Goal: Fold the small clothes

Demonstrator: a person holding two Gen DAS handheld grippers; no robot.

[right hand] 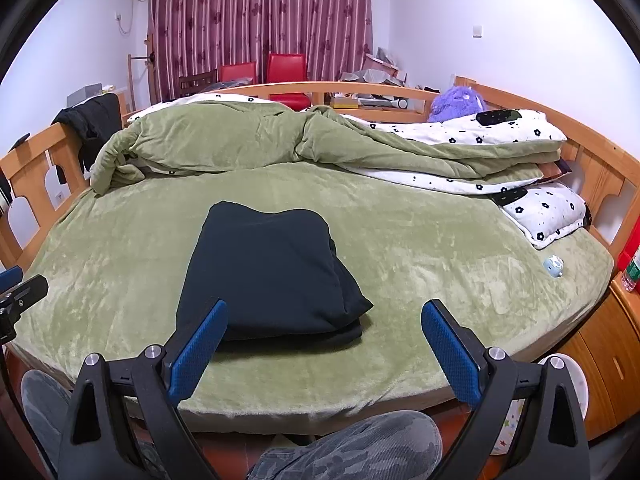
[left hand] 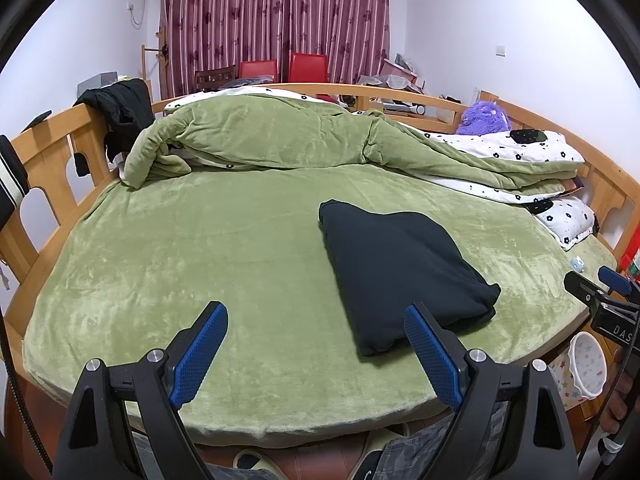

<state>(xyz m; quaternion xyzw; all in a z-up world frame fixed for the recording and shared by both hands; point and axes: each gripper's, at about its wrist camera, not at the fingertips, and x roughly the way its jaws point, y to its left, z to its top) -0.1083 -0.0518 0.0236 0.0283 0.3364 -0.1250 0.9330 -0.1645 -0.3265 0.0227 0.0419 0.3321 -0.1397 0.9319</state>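
Left wrist view: left gripper (left hand: 316, 334) spread wide, gripping nothing — folded black garment (left hand: 404, 280) flat on green bed sheet (left hand: 200, 264), ahead and rightward, beside the right finger.

Right wrist view: right gripper (right hand: 325, 332) likewise wide open, empty — garment (right hand: 268, 276) just ahead, behind the left finger.

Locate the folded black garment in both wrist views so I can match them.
Left wrist: folded black garment lies right of centre on the green bed sheet, beside the right fingertip.
Right wrist: it lies left of centre, behind the left fingertip.
Shared landmark: purple plush toy at the far right bed rail.
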